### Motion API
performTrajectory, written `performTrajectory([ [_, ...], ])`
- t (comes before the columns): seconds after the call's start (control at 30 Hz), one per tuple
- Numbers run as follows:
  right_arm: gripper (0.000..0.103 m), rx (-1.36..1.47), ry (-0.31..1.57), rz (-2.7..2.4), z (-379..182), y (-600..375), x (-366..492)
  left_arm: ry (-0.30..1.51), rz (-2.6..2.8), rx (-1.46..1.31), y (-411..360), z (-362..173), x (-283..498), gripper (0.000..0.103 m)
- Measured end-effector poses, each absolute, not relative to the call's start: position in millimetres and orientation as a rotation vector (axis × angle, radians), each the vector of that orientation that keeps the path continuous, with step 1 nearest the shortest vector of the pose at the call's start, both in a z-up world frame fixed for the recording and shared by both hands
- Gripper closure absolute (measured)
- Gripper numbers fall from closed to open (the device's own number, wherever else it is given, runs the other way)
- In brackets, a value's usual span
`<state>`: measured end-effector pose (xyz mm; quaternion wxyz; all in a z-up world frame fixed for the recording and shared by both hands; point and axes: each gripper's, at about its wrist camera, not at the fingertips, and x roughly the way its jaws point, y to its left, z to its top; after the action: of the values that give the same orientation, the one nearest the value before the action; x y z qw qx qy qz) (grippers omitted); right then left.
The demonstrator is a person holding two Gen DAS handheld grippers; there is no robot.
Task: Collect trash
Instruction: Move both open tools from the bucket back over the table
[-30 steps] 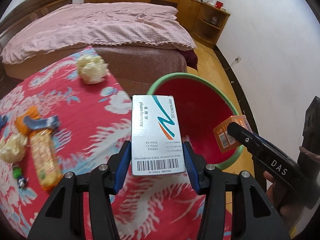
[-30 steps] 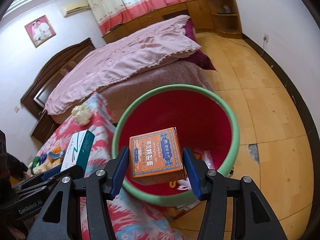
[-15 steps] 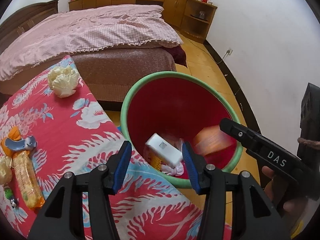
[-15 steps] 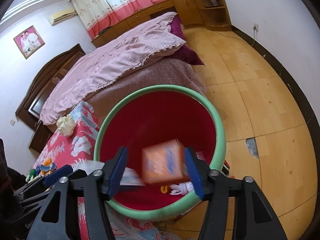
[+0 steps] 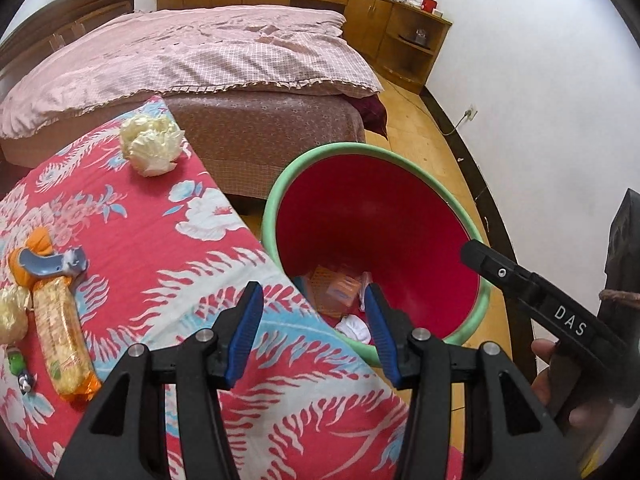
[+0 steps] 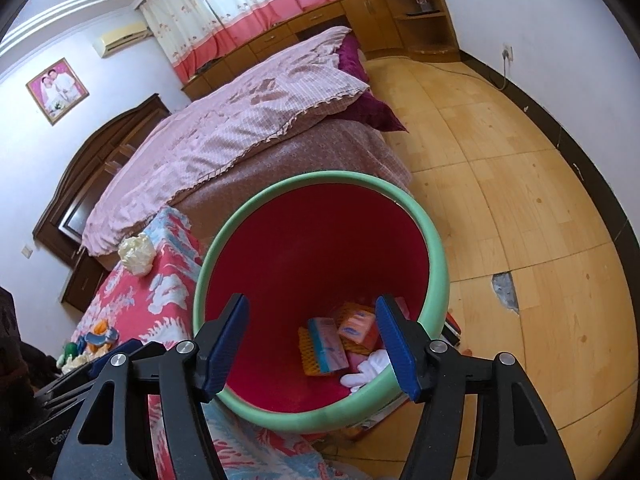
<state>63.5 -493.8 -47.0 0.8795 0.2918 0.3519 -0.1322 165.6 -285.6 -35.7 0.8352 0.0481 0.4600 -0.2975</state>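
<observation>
Both boxes [image 6: 336,340] lie in the bin [image 6: 436,264]; your left gripper [image 5: 312,330] hangs open and empty, and your right gripper [image 6: 314,344] has just been opening, nothing between. Swing left for the crumpled paper [image 5: 150,144] at the table's far edge.

We've got a red floral tablecloth [image 5: 168,256] here. On it sit a crumpled paper wad [image 5: 150,150], a snack packet [image 5: 62,340] and some small toys [image 5: 48,262].
</observation>
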Motion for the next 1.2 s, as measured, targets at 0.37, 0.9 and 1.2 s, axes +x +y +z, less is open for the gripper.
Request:
performTrajectory([
  [0.37,0.036,0.614,0.713,-0.252,-31,-474,49,0.954,-0.592,0.048,-254,-21,153,0.051],
  [0.9,0.035,0.589,0.709,-0.183,-12,-432,47,0.910,-0.483,-0.032,-190,-6,145,0.051],
  [1.2,0.034,0.563,0.738,-0.130,-11,-403,57,0.894,-0.402,-0.066,-150,-4,149,0.051],
])
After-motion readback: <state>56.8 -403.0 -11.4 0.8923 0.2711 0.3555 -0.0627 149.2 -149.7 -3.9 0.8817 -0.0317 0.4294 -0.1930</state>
